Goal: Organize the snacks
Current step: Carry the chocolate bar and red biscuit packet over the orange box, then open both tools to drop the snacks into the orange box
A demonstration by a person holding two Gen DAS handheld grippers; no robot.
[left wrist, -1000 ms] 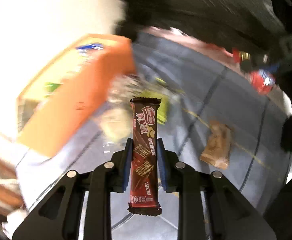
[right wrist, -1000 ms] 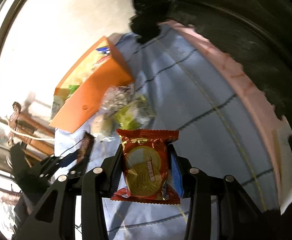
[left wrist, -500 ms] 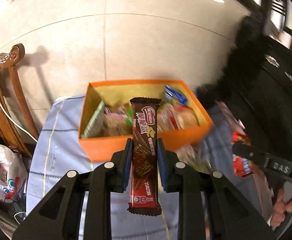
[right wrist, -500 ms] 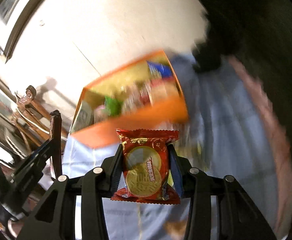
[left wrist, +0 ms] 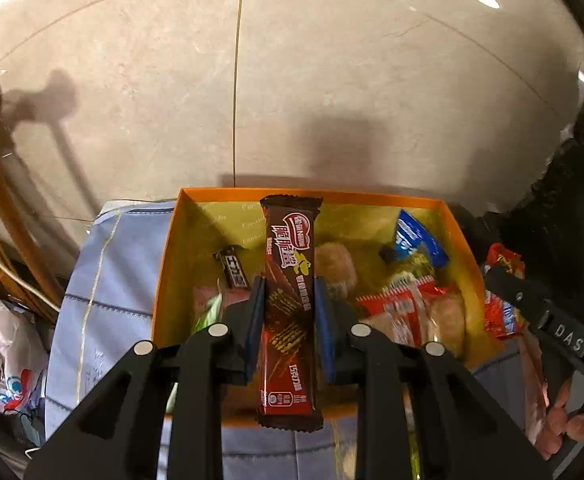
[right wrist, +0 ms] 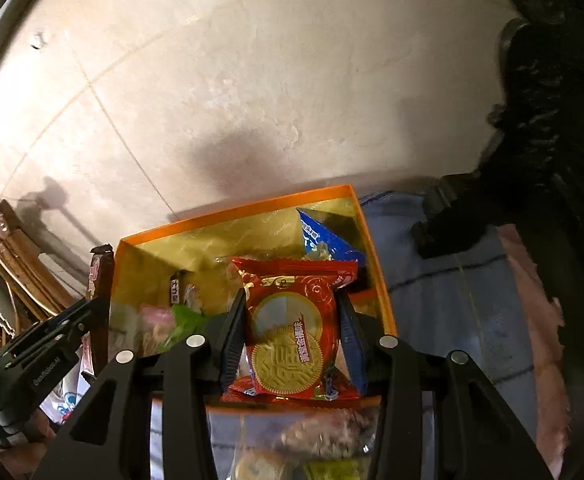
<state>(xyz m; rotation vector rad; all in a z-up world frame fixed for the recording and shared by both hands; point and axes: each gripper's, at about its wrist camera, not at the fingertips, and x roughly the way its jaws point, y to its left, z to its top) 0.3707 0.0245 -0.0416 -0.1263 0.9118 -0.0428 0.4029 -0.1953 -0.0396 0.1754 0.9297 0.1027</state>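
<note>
Both jaws clamped on snacks [left wrist: 290, 304]

Left wrist view: rides on the left tongs [left wrist: 290, 312], looking forward and steeply down, close over the orange box [left wrist: 172, 248].
Right wrist view: rides on the right tongs [right wrist: 292, 336], same downward tilt, close over the orange box [right wrist: 228, 216] from its right.
Facing: both toward the far tiled wall [left wrist: 331, 80].
Shared: box, wall, blue-clothed worktop [left wrist: 108, 280]; each view catches the other tongs at its edge.
</note>
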